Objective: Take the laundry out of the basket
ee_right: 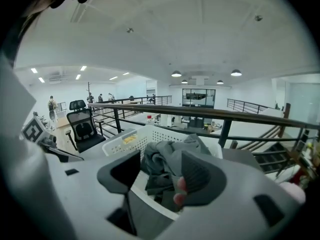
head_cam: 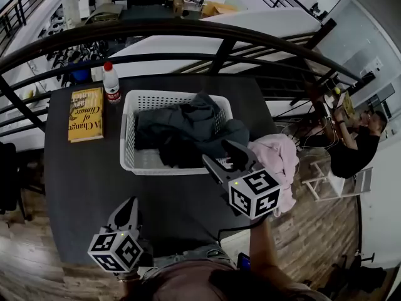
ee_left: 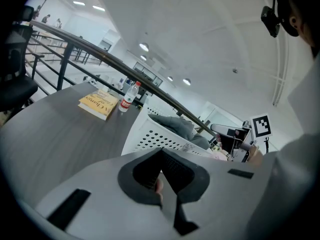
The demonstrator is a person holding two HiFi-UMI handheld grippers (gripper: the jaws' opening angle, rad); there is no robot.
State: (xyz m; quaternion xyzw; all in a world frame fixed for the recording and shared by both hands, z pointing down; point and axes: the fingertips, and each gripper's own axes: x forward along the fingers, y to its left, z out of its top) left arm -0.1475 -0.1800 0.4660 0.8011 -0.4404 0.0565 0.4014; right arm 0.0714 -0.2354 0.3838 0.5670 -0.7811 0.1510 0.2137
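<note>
A white perforated basket [head_cam: 128, 130] stands on the dark table [head_cam: 81, 180], with dark grey laundry [head_cam: 188, 127] heaped in it and hanging over its right rim. A pink garment [head_cam: 279, 158] lies on the table just right of the basket. My right gripper [head_cam: 219, 154] hovers over the basket's front right corner, open, with nothing between its pads. Its own view looks through the open jaws at the grey laundry [ee_right: 170, 156] in the basket [ee_right: 145, 131]. My left gripper [head_cam: 130, 204] is low at the table's front edge, shut and empty, pointing towards the basket [ee_left: 155, 136].
A yellow book [head_cam: 86, 113] and a red-capped water bottle [head_cam: 111, 83] lie left of the basket. A black railing [head_cam: 188, 27] curves behind the table. An office chair [ee_right: 82, 129] stands to the left. A person [head_cam: 357, 146] sits on a lower level at right.
</note>
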